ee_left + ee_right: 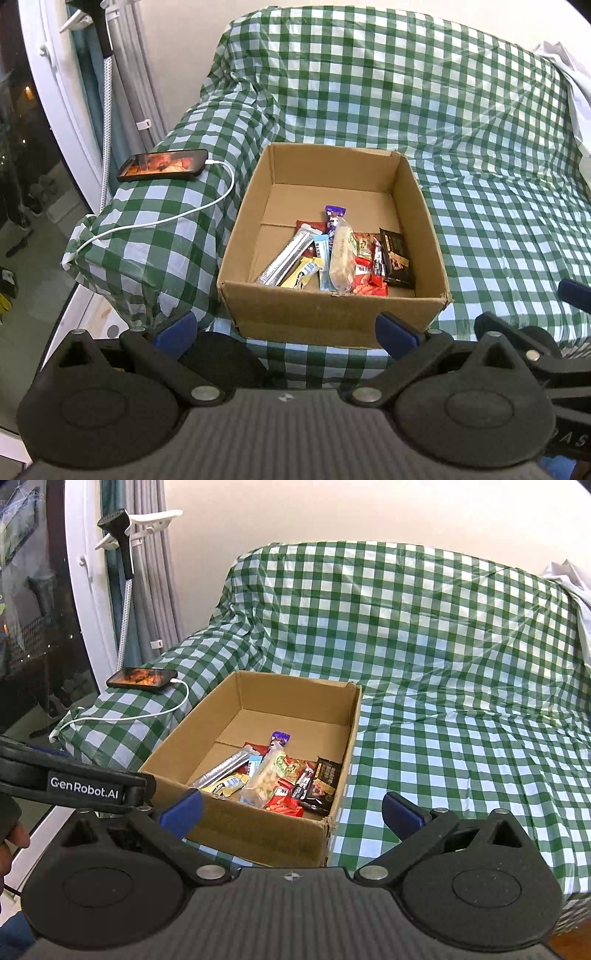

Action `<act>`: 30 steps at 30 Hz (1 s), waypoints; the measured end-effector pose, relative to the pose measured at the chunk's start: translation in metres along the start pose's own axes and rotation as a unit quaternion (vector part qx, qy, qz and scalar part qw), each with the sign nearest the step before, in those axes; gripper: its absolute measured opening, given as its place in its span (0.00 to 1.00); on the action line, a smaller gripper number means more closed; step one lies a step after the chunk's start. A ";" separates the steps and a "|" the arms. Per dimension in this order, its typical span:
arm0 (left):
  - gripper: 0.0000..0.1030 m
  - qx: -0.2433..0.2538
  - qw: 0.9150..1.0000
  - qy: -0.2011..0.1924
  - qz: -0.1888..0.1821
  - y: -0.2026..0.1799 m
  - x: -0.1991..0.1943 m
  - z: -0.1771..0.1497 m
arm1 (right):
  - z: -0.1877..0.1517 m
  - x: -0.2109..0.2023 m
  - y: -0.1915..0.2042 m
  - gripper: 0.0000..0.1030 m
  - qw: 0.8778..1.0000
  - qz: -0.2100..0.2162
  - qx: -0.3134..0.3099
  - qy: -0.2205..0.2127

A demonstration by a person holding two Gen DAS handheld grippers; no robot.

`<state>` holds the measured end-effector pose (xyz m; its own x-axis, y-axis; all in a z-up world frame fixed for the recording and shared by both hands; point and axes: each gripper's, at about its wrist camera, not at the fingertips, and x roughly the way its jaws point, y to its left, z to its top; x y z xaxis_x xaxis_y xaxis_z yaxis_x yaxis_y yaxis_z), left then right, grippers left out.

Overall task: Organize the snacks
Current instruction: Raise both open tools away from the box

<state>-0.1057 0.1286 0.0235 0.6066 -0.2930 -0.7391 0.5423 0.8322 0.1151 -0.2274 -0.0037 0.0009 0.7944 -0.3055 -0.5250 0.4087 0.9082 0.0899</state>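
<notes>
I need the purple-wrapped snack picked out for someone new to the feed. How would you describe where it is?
Find the open cardboard box on the green checked cover. The snacks lie heaped in its near half. At the far edge of that heap, the purple bar pokes out toward the bare half of the box floor, partly under a long pale packet; it is the only purple wrapper there.

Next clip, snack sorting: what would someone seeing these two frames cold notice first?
Most likely the open cardboard box sitting on the green-and-white checked cover, with a bright heap of wrapped snack bars piled in its near right corner. To the box's left, a lit phone lies on the covered armrest with a white charging cable trailing off it. Both grippers, left gripper and right gripper, stand open and empty.
</notes>
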 end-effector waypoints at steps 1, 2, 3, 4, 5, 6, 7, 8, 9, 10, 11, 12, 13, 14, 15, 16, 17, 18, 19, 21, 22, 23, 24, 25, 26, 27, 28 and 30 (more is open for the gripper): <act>1.00 0.003 1.000 0.001 0.002 -0.001 0.000 -0.001 | -0.001 -0.001 -0.001 0.99 1.000 -0.001 0.002 -0.001; 1.00 0.006 1.000 0.002 0.004 -0.002 -0.001 -0.002 | -0.002 -0.003 -0.001 0.99 1.000 -0.002 0.004 -0.001; 1.00 0.010 1.000 0.002 0.007 -0.003 -0.001 -0.002 | -0.003 -0.004 -0.002 0.99 1.000 -0.003 0.006 -0.002; 1.00 0.014 1.000 0.002 0.010 -0.004 -0.001 -0.003 | -0.004 -0.005 -0.002 0.99 1.000 -0.004 0.007 -0.002; 1.00 0.019 1.000 0.002 0.012 -0.005 -0.001 -0.003 | -0.004 -0.005 -0.002 0.99 1.000 -0.004 0.007 -0.002; 1.00 0.021 1.000 0.002 0.013 -0.005 -0.001 -0.004 | -0.005 -0.006 -0.002 0.99 1.000 -0.003 0.007 -0.001; 1.00 0.021 1.000 0.002 0.016 -0.005 0.000 -0.004 | -0.005 -0.006 -0.002 0.99 1.000 -0.003 0.007 0.000; 1.00 0.019 1.000 0.000 0.017 -0.005 0.000 -0.004 | -0.006 -0.006 -0.002 0.99 1.000 -0.002 0.008 0.000; 1.00 0.016 1.000 -0.001 0.017 -0.004 -0.001 -0.004 | -0.006 -0.005 -0.002 0.99 1.000 -0.002 0.008 0.002; 1.00 0.014 1.000 0.000 0.016 -0.003 -0.001 -0.005 | -0.007 -0.004 -0.002 0.99 1.000 -0.002 0.008 0.003; 1.00 0.011 1.000 0.000 0.014 -0.002 0.000 -0.004 | -0.007 -0.004 -0.002 0.99 1.000 -0.001 0.008 0.005; 1.00 0.009 1.000 -0.001 0.013 -0.002 0.000 -0.004 | -0.007 -0.004 -0.003 0.99 1.000 -0.001 0.009 0.006; 1.00 0.007 1.000 -0.001 0.013 -0.001 0.000 -0.004 | -0.008 -0.004 -0.003 0.99 1.000 -0.002 0.010 0.007; 1.00 0.006 1.000 -0.001 0.014 0.000 0.000 -0.004 | -0.008 -0.004 -0.003 0.99 1.000 -0.002 0.011 0.007; 1.00 0.006 1.000 -0.001 0.016 0.000 0.001 -0.004 | -0.008 -0.003 -0.003 0.99 1.000 -0.002 0.011 0.008; 1.00 0.007 1.000 0.000 0.018 -0.001 0.002 -0.004 | -0.008 -0.003 -0.004 0.99 1.000 -0.002 0.012 0.009; 1.00 0.008 1.000 0.001 0.020 -0.001 0.002 -0.004 | -0.008 -0.002 -0.004 0.99 1.000 -0.002 0.012 0.010; 1.00 0.009 1.000 0.002 0.021 -0.002 0.003 -0.004 | -0.008 -0.002 -0.004 0.99 1.000 -0.002 0.013 0.011; 1.00 0.010 1.000 0.002 0.022 -0.002 0.004 -0.004 | -0.008 -0.001 -0.004 0.99 1.000 -0.002 0.013 0.012; 1.00 0.013 1.000 0.003 0.025 -0.003 0.004 -0.004 | -0.009 -0.001 -0.004 0.99 1.000 -0.002 0.013 0.013; 1.00 0.014 1.000 0.003 0.026 -0.003 0.005 -0.004 | -0.009 -0.001 -0.004 0.99 1.000 -0.002 0.013 0.013; 1.00 0.015 1.000 0.004 0.026 -0.003 0.005 -0.004 | -0.008 -0.001 -0.004 0.99 1.000 -0.002 0.013 0.013; 1.00 0.015 1.000 0.004 0.025 -0.002 0.005 -0.004 | -0.008 -0.001 -0.004 0.99 1.000 -0.002 0.013 0.013; 1.00 0.014 1.000 0.005 0.025 -0.001 0.005 -0.004 | -0.008 -0.001 -0.004 0.99 1.000 -0.002 0.013 0.013; 1.00 0.013 1.000 0.005 0.028 -0.001 0.005 -0.004 | -0.009 -0.001 -0.005 0.99 1.000 -0.002 0.013 0.013; 1.00 0.013 0.999 0.005 0.032 -0.001 0.005 -0.004 | -0.009 -0.001 -0.005 0.99 1.000 -0.002 0.014 0.013; 1.00 0.015 0.999 0.006 0.038 -0.001 0.006 -0.004 | -0.009 -0.001 -0.005 0.99 1.000 -0.002 0.013 0.013; 1.00 0.019 0.999 0.011 0.043 -0.002 0.008 -0.003 | -0.009 -0.001 -0.006 0.99 1.000 -0.001 0.013 0.013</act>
<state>-0.1036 0.1264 0.0149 0.6393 -0.2108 -0.7395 0.5110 0.8351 0.2037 -0.2346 -0.0060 -0.0067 0.7814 -0.3001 -0.5471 0.4225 0.8996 0.1100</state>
